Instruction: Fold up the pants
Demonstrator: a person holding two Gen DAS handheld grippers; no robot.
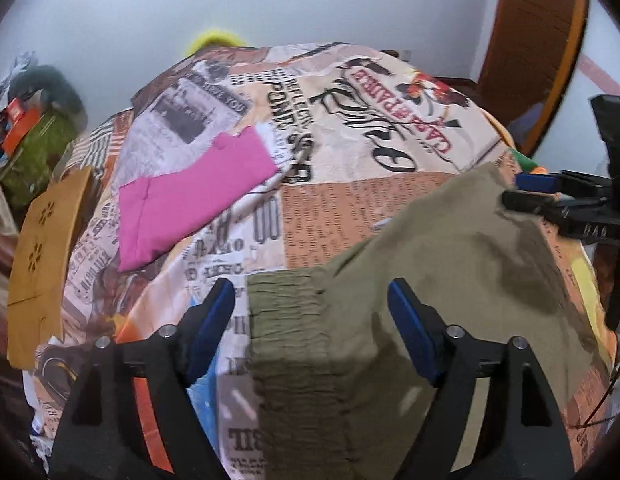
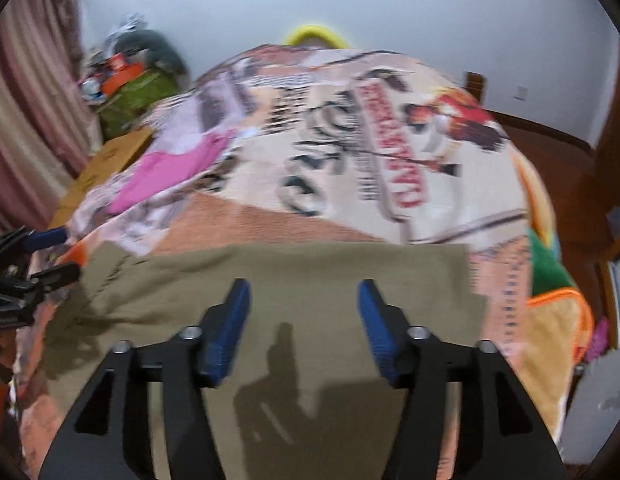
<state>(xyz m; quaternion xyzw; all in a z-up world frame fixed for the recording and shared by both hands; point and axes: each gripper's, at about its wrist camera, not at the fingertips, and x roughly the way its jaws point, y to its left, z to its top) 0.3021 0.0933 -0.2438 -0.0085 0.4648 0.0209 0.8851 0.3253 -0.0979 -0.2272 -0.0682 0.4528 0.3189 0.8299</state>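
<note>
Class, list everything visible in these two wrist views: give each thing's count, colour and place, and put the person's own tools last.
pants: one pair, olive green, lying flat on the near part of the bed, elastic waistband on the left.
pink garment: one, folded, on the bed's far left.
bedspread: one, newspaper print in cream, orange and black, covering the bed.
cardboard box: one, brown, beside the bed's left edge.
green bag: one, piled with clutter, in the far left corner.
yellow object: one, behind the bed's far edge; blurred.
curtain: one, pink striped, left wall.
left hand-held gripper: black with blue pads, open over the waistband.
right hand-held gripper: black with blue pads, open over the pants.
</note>
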